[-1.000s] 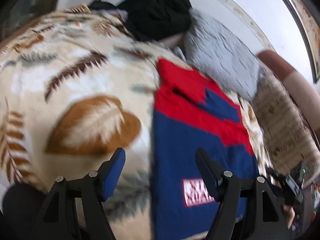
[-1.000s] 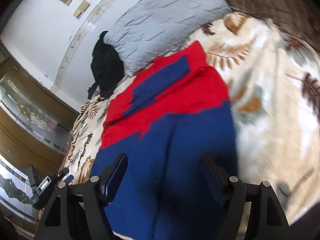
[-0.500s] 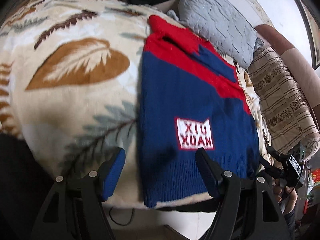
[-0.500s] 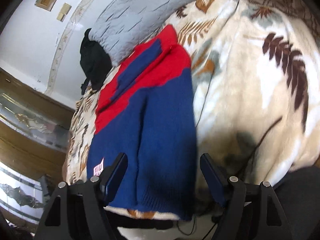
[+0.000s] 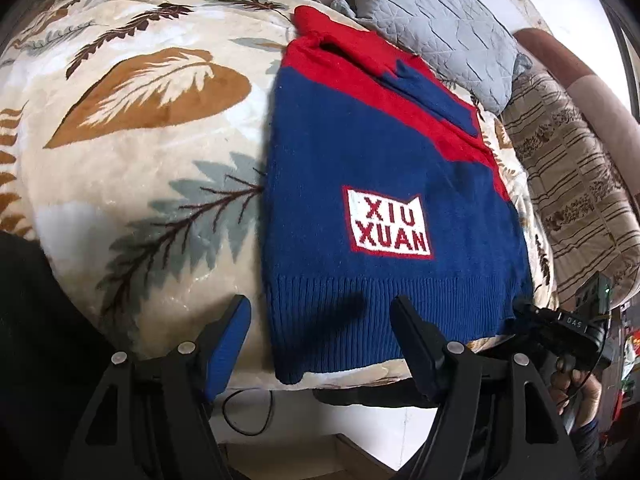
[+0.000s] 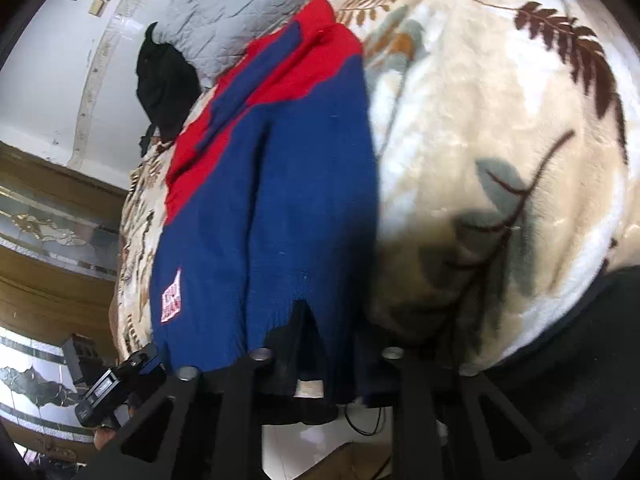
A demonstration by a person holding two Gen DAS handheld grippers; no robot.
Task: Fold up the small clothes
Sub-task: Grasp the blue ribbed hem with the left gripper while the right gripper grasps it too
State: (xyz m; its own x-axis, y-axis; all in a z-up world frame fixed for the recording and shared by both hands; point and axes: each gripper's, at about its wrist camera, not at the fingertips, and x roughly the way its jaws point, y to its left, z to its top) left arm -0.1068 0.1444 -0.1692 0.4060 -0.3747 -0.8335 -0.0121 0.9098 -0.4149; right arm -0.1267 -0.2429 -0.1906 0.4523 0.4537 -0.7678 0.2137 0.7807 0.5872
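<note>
The right gripper (image 6: 324, 344) has just been closing and now pinches the ribbed hem of the one blue and red sweater (image 5: 372, 168), at its right corner. The left gripper (image 5: 320, 344) has been closing a little but stands apart, its jaws straddling the hem's left corner (pads not pressing). Both point steeply down. The sweater lies ahead of them on one leaf-printed blanket (image 5: 132, 184), one grey pillow (image 5: 436, 28) beyond.

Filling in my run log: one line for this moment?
step: grab hem | right gripper: closing on sweater hem | left gripper: open, closing at hem | blanket
</note>
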